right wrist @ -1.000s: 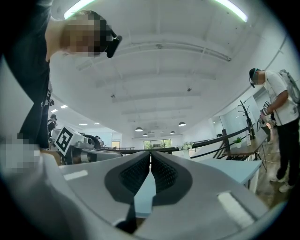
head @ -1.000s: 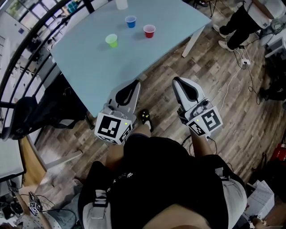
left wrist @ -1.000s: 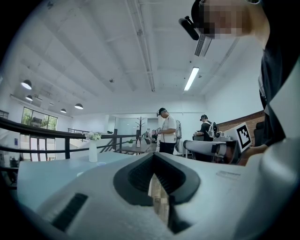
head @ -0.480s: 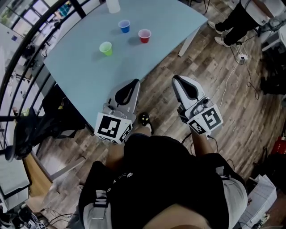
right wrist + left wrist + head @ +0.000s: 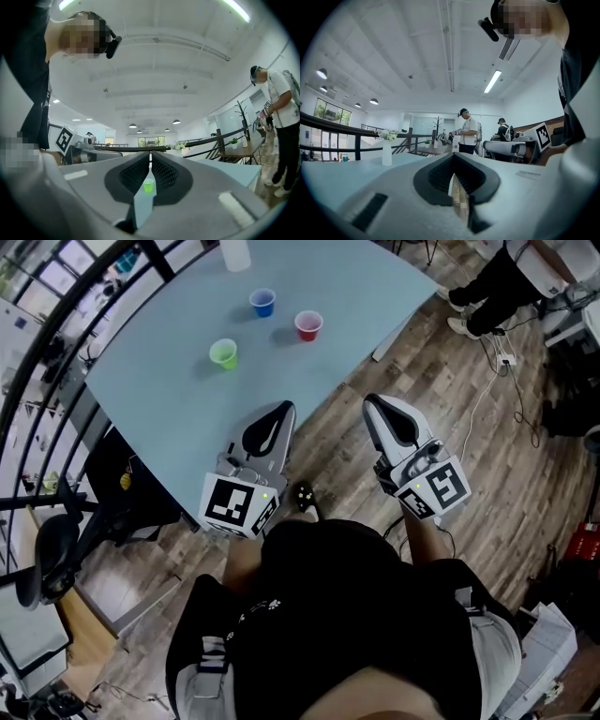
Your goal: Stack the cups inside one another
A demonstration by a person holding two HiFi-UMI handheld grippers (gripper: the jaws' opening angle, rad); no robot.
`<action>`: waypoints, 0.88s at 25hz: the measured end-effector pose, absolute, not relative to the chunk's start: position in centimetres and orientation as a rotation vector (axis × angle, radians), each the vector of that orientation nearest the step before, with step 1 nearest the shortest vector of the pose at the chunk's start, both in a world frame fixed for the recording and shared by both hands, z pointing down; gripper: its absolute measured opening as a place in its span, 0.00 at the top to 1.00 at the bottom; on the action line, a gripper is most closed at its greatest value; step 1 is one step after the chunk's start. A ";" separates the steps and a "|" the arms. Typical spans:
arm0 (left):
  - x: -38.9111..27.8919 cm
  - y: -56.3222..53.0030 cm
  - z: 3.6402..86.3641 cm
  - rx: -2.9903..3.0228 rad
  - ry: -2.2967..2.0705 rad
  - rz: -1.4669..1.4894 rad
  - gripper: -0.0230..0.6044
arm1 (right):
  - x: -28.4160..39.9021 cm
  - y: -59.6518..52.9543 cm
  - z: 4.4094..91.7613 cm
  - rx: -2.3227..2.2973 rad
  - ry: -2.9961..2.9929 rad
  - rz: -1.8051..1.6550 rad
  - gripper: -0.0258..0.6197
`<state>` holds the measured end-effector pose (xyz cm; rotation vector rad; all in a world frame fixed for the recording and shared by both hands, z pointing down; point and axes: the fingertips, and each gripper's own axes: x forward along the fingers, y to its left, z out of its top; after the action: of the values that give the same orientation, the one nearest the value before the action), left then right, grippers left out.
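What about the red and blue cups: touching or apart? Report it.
Apart. The head view shows bare table between the red cup and the blue cup.

One bench [image 5: 169, 399], three cups on it, green cup [image 5: 223, 353], blue cup [image 5: 262, 302], red cup [image 5: 307, 324], one vase [image 5: 234, 251] at its far edge, two tongs, left tongs [image 5: 281, 411], right tongs [image 5: 373, 404]

A pale blue table [image 5: 178, 418] bears three upright plastic cups, standing apart: green cup [image 5: 223, 353] toward its left edge, blue cup [image 5: 262, 302] behind, red cup [image 5: 307, 325] rightward. A white vase [image 5: 234, 251] stands beyond.
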<state>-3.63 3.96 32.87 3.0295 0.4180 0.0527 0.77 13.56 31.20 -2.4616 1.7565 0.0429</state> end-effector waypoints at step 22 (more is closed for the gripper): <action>0.0 0.3 33.0 3.053 0.258 0.067 0.98 | 6.5 9.0 31.2 -2.395 1.881 0.020 0.94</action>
<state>0.00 0.26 32.97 3.0527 0.2578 0.0673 6.51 9.04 31.18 -2.3950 1.8815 0.0197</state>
